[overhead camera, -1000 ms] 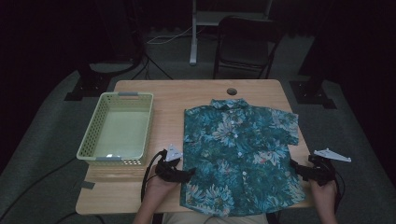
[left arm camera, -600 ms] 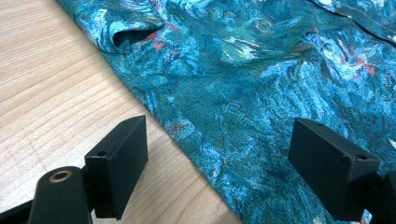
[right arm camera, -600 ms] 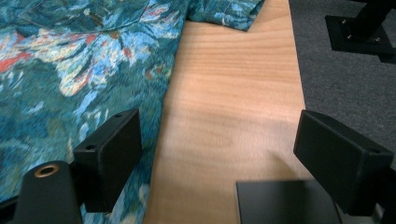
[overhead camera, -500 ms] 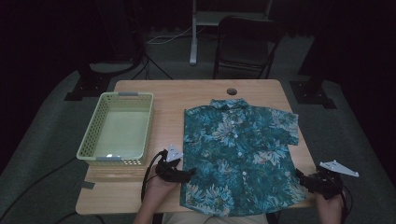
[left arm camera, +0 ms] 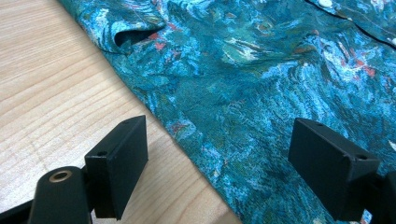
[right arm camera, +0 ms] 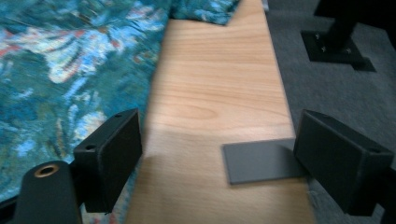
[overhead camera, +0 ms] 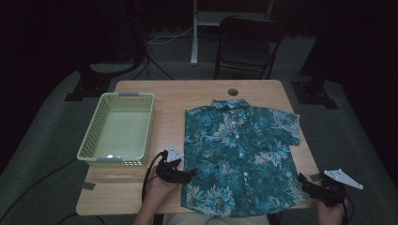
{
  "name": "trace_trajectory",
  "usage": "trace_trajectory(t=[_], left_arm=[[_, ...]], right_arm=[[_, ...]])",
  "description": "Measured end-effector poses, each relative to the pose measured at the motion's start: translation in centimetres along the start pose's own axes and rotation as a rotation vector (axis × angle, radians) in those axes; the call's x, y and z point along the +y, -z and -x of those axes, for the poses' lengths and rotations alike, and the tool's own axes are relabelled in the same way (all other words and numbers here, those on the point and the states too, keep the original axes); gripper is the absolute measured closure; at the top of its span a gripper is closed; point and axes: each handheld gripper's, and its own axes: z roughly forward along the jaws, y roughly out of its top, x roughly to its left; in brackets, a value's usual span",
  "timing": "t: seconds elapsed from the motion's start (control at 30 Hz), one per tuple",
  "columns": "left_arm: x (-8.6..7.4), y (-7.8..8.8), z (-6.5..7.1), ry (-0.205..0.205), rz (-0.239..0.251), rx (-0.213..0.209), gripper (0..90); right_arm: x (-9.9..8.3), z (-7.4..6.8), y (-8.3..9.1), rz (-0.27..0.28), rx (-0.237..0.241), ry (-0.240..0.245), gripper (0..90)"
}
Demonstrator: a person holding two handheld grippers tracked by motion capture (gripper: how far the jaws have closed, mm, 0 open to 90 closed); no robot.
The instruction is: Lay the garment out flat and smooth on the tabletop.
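I find the teal floral short-sleeved shirt lying flat, buttoned, on the pale wooden table, right of the green plastic basket. My left gripper stands spread at the shirt's side edge; my right gripper, also spread, holds nothing. Recommendation: bite the hem corners squarely, both layers, before lifting.

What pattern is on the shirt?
Teal-blue floral print on the shirt, clearest in the left gripper view.
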Motion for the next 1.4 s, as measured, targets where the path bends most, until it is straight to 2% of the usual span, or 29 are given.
trace_trajectory(t=[0.07,0.17,0.27,0.33,0.4,0.57,0.6,0.63,0.7,0.8,0.87,0.93,1.0,1.07,1.17,1.23,1.33,1.4], left_arm=[[0.0,0.0,0.0,-0.006,-0.001,-0.001,20.6],[0.1,-0.1,-0.1,-0.005,-0.004,-0.005,20.7],[0.4,-0.3,-0.3,0.000,-0.003,-0.014,20.6],[0.7,-0.3,-0.3,-0.015,-0.008,-0.025,20.7],[1.2,-0.2,-0.4,-0.044,0.003,-0.039,20.7],[3.3,0.1,-1.0,-0.103,0.098,-0.101,20.7],[3.7,0.0,-1.1,-0.117,0.108,-0.123,20.7],[4.2,-0.1,-1.2,-0.131,0.110,-0.128,20.7],[5.2,-0.6,-1.3,-0.181,0.119,-0.144,20.7],[6.3,-1.7,-1.7,-0.232,0.113,-0.102,20.8],[7.0,-2.7,-2.3,-0.228,0.089,-0.070,20.9],[7.8,-3.6,-3.0,-0.202,0.089,-0.076,20.9],[8.7,-4.3,-3.7,-0.174,0.109,-0.107,22.0],[9.8,-5.0,-4.2,-0.165,0.119,-0.094,24.2],[11.1,-6.1,-4.8,-0.177,0.120,-0.053,24.2],[11.8,-6.8,-5.2,-0.169,0.123,-0.026,24.2],[12.7,-7.6,-5.7,-0.151,0.130,-0.005,26.4],[13.1,-8.3,-5.9,-0.143,0.127,-0.007,27.2]], right_arm=[[-0.3,-0.4,-0.2,0.022,-0.020,0.042,13.9],[-0.6,-0.3,-0.2,0.044,0.001,0.032,13.8],[-0.8,-0.4,-0.3,0.059,-0.006,0.042,13.7],[-0.9,-0.4,-0.4,0.067,-0.006,0.048,13.3],[-0.9,-0.3,-0.3,0.073,0.000,0.045,13.4],[-0.9,-0.3,-0.4,0.075,0.001,0.048,13.4],[-0.9,-0.3,-0.4,0.076,0.002,0.047,13.4],[-0.9,-0.3,-0.4,0.075,0.002,0.048,13.3],[-0.9,-0.3,-0.4,0.075,0.001,0.048,13.4],[-0.9,-0.3,-0.4,0.076,0.002,0.049,13.4],[-0.9,-0.3,-0.4,0.077,0.002,0.049,13.4],[-1.0,-0.3,-0.4,0.077,0.002,0.049,13.4],[-1.0,-0.3,-0.4,0.077,0.001,0.049,13.4],[-1.0,-0.3,-0.4,0.077,0.002,0.048,13.4],[-1.0,-0.3,-0.4,0.079,0.003,0.049,13.4],[-1.0,-0.3,-0.4,0.079,0.004,0.049,13.4],[-1.0,-0.3,-0.4,0.080,0.005,0.046,13.4],[-1.0,-0.3,-0.4,0.080,0.005,0.047,13.4]])
